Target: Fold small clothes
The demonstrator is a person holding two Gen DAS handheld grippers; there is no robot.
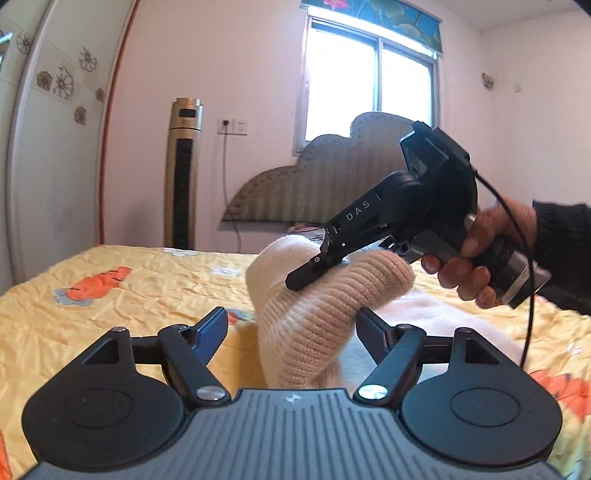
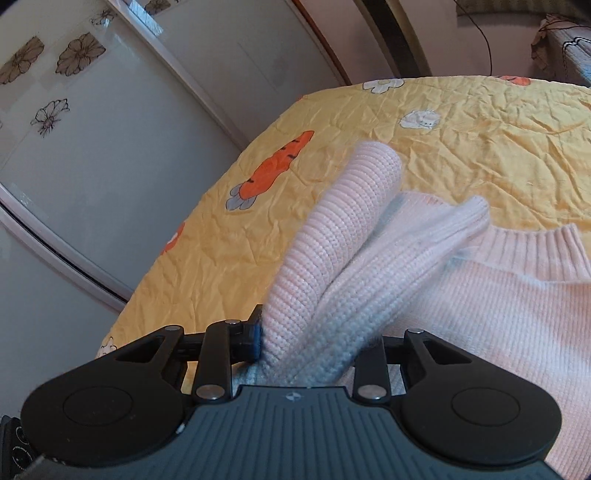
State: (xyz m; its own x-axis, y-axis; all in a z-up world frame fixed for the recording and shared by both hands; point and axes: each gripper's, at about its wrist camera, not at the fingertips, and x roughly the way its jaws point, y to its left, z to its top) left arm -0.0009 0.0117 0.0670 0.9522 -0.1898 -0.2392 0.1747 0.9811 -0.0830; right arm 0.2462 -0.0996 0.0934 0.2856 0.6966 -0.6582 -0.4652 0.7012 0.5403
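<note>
The right gripper [image 2: 314, 343] pinches a bunched fold of the pale pink knit sweater [image 2: 498, 306]; only its own view shows the ribbed collar lying flat on the yellow carrot-print bed [image 2: 480, 147]. The left gripper [image 1: 291, 328] stands wide around the lifted fold.

walls: pale pink [image 1: 240, 66], plain
window: two panes [image 1: 369, 77], bright daylight, floral blind [image 1: 373, 14] rolled up above
fan: tower fan [image 1: 183, 173] standing by wall, near socket [image 1: 232, 126]
headboard: padded, scalloped [image 1: 325, 177], under window
wardrobe: white sliding doors [image 2: 110, 140], flower decals
bed cover: yellow, carrot print [image 2: 461, 147], wrinkled
</note>
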